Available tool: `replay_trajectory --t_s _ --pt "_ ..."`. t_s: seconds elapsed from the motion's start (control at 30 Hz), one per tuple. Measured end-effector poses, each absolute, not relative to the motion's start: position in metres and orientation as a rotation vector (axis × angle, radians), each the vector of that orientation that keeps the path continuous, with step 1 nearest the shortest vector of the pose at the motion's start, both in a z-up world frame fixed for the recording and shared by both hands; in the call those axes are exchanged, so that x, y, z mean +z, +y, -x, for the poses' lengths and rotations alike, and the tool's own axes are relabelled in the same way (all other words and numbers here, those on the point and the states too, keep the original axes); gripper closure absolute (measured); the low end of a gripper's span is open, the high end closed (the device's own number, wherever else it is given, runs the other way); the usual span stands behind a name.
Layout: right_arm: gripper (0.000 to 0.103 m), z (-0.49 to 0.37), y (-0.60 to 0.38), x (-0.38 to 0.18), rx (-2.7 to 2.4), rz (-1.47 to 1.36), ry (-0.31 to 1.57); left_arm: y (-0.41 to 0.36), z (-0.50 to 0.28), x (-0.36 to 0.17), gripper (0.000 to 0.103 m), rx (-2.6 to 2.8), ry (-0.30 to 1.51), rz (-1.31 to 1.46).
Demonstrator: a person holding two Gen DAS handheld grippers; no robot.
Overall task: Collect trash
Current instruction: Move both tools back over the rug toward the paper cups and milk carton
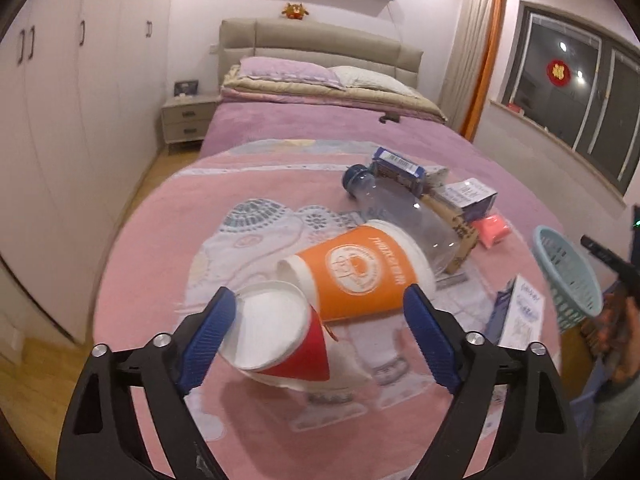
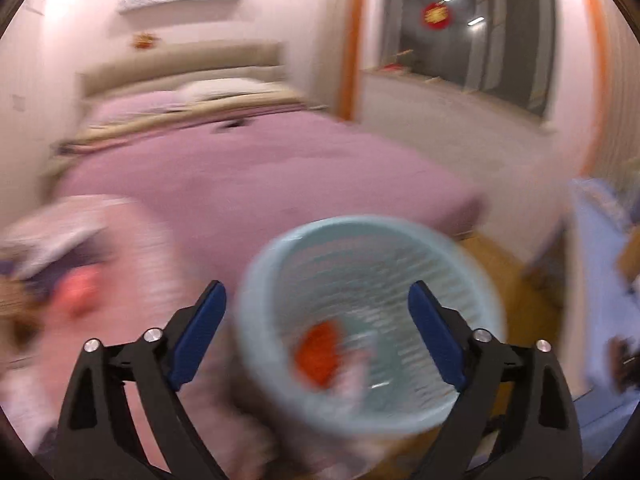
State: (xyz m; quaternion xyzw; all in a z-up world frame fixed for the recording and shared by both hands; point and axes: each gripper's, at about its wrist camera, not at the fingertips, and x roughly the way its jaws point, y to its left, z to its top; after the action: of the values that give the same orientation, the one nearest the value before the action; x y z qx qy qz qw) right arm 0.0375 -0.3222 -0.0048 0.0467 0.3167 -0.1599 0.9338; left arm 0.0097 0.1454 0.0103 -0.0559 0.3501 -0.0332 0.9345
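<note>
- Trash lies on the pink blanket (image 1: pixel 140 280) at the centre of the left wrist view: a red paper cup (image 1: pixel 280 344) on its side at lower centre, touching an orange paper cup (image 1: pixel 356 276) just above it.
- A clear plastic bottle (image 1: pixel 404 216) with a blue cap lies behind the orange cup, with a blue carton (image 1: pixel 400 166) and a small box (image 1: pixel 472 196) at upper right of it; a pink lump (image 1: pixel 494 230) sits to their right.
- The left gripper (image 1: pixel 316 336) is spread wide, its left blue pad beside the red cup's rim, nothing pinched.
- The light-blue basket (image 2: pixel 368 320) fills the lower centre of the blurred right wrist view, something orange-red (image 2: pixel 320 354) inside.
- The right gripper (image 2: pixel 316 336) is spread apart; the basket appears between its fingers, contact unclear.
</note>
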Motion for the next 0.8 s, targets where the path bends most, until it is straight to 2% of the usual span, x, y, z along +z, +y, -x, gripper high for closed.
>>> replay_trajectory --t_s 0.23,0.47,0.57,0.8 --pt "0.015 -0.014 -0.219 -0.004 -0.053 -0.024 0.656 0.143 -0.008 0.011 0.019 -0.181 0.670 0.174" --pt "0.015 0.013 -0.178 0.003 0.112 -0.079 0.669 0.151 0.019 0.032 0.018 -0.140 0.598 0.176" --pt "0.015 0.021 -0.164 0.002 0.168 -0.123 0.693 0.162 0.040 0.036 0.015 -0.087 0.579 0.184" --pt "0.015 0.029 -0.136 -0.021 0.234 -0.198 0.828 0.165 0.030 0.004 0.014 -0.052 0.737 0.167"
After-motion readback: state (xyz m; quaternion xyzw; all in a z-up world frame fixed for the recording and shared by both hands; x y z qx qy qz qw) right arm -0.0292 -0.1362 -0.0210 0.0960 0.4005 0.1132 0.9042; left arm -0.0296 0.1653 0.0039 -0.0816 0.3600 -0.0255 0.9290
